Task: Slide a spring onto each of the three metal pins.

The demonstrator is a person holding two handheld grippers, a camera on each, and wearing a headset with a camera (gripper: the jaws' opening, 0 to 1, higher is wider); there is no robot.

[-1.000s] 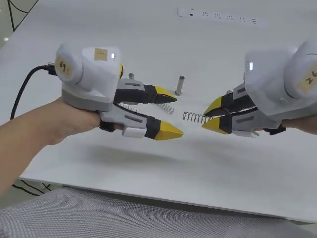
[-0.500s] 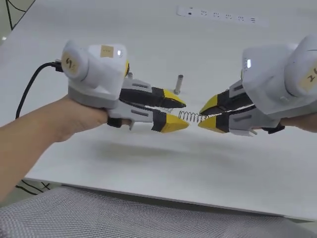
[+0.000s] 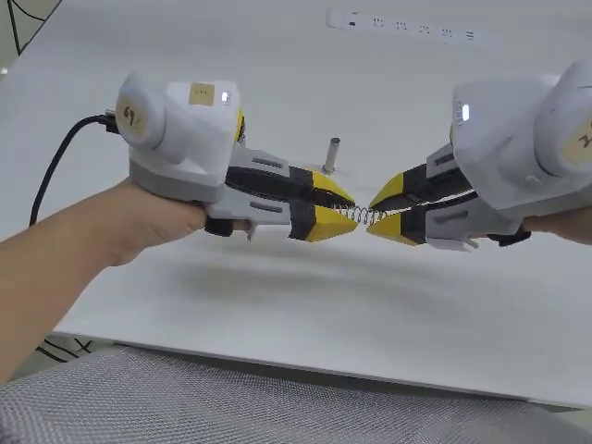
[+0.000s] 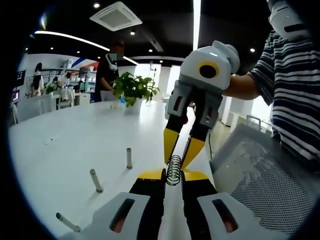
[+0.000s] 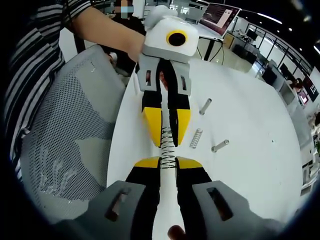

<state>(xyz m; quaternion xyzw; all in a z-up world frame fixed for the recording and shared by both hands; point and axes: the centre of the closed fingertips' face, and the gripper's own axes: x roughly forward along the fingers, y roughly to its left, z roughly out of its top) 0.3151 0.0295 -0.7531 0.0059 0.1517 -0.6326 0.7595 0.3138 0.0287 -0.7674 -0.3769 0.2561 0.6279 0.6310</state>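
Aloft, spring clamped by left gripper, right gripper, table edge near.

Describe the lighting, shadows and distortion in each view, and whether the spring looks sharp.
Head view: soft even light, a faint blurred shadow on the table under the left gripper and right gripper; the spring is small but readable. Left gripper view: fisheye bend, dark ceiling with glaring lights, spring crisp. Right gripper view: fisheye curves the table edge, spring coils sharp.
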